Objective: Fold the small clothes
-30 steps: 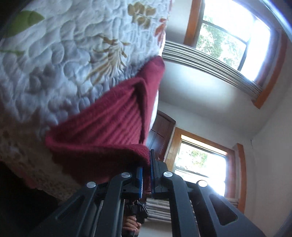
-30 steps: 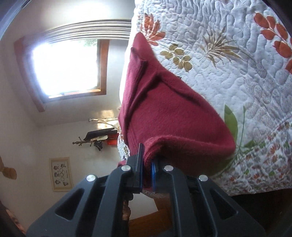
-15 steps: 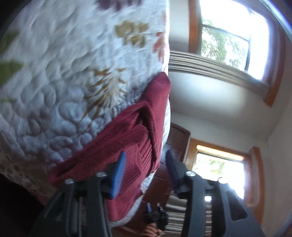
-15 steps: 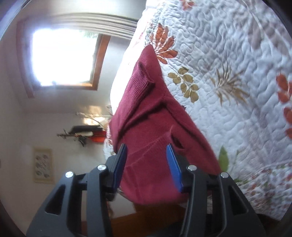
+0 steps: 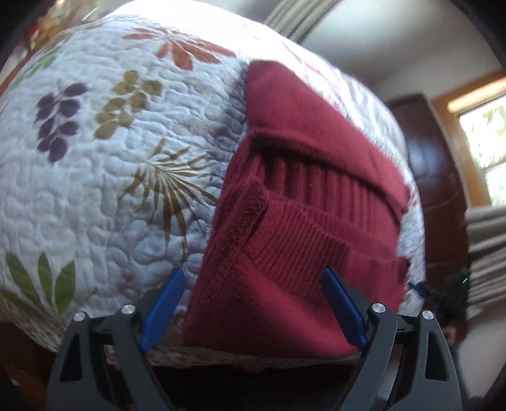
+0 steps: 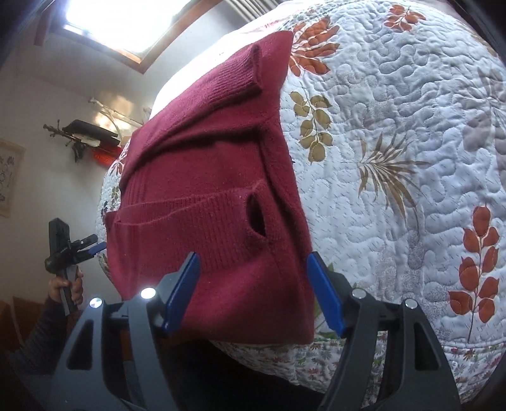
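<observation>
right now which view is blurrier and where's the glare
Left wrist view: softer, smeared at the quilt's far edge and the doorway, window blown out at right. Right wrist view: sharp on the sweater, glare from the window at top left; fisheye bulges both.

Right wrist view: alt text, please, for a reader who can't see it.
A folded dark red knit sweater lies on a white floral quilt, with the right gripper open just short of its near edge. At far left, a hand holds the left gripper.
</observation>
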Demonstrator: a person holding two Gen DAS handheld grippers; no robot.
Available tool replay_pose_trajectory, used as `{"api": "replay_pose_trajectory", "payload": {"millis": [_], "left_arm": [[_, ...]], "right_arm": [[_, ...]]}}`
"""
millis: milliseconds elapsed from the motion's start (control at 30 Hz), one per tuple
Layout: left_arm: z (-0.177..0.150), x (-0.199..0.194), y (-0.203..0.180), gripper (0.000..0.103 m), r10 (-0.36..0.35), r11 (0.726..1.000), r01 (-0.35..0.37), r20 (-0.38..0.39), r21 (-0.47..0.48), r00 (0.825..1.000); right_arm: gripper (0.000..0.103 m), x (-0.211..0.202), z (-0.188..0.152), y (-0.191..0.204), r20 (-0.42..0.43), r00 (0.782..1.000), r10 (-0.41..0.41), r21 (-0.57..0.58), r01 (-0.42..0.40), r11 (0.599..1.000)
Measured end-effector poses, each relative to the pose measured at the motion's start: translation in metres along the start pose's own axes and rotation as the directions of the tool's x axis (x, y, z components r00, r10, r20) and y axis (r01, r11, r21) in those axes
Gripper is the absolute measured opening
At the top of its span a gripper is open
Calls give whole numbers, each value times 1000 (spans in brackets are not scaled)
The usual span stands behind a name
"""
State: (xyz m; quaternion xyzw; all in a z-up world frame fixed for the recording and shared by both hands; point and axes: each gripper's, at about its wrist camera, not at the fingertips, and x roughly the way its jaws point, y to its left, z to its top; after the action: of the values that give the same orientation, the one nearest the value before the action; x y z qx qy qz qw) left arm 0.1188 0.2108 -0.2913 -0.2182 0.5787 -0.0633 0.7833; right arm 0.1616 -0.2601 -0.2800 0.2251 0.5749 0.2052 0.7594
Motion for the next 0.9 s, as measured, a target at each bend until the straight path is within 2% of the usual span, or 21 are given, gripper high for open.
{"api": "replay_pose_trajectory", "payload": {"millis": [67,167,200,233,267,300,467,500,533,567,600,700,733,767,833,900], "left_arm": [[7,16,-5,88,35,998,-32,-40,60,999],[9,23,-14,86,47,987,-35,-71,159,996],[9,23,-17,80,54,981,-40,-69,188,996],[10,24,-19,66,62,976,-47,-65,212,996],[8,22,-22,58,79,969,-62,-61,238,995],[6,22,-23,41,87,963,-68,-64,261,994],[8,25,-27,24,83,956,-66,-46,287,996],[11,28,-26,16,81,957,-66,-42,282,996],[11,27,-25,13,71,959,-57,-40,278,997],[12,27,-23,12,65,960,-52,-40,277,997],[11,26,-22,12,64,959,-50,-40,281,997],[12,26,-20,11,57,960,-44,-42,278,997],[12,25,-18,11,52,962,-39,-41,271,998],[13,26,-17,11,44,964,-32,-38,263,998],[13,26,-13,11,33,969,-26,-27,246,999],[9,19,-13,9,40,970,-41,11,239,999]], "right_arm": [[72,5,0,1,1,1000,-21,4,21,1000],[74,10,2,4,-3,999,-40,16,40,999],[75,12,2,6,-4,999,-44,18,44,999],[77,14,3,7,-8,999,-49,19,49,999],[77,16,5,8,-11,998,-59,17,60,998],[77,18,6,9,-13,997,-73,16,73,997],[79,29,15,14,-36,995,-95,6,95,995],[68,31,16,18,-44,994,-102,-12,101,995],[57,33,18,21,-60,993,-99,-27,98,995],[39,35,19,23,-77,992,-104,-37,102,994],[34,35,20,25,-79,990,-114,-49,111,993],[36,34,22,29,-80,990,-115,-68,110,992],[44,36,21,30,-87,989,-118,-77,111,991],[46,37,22,30,-89,988,-125,-83,117,990],[45,42,22,33,-96,986,-136,-90,127,988],[9,40,21,36,-84,985,-148,-95,140,986]]}}
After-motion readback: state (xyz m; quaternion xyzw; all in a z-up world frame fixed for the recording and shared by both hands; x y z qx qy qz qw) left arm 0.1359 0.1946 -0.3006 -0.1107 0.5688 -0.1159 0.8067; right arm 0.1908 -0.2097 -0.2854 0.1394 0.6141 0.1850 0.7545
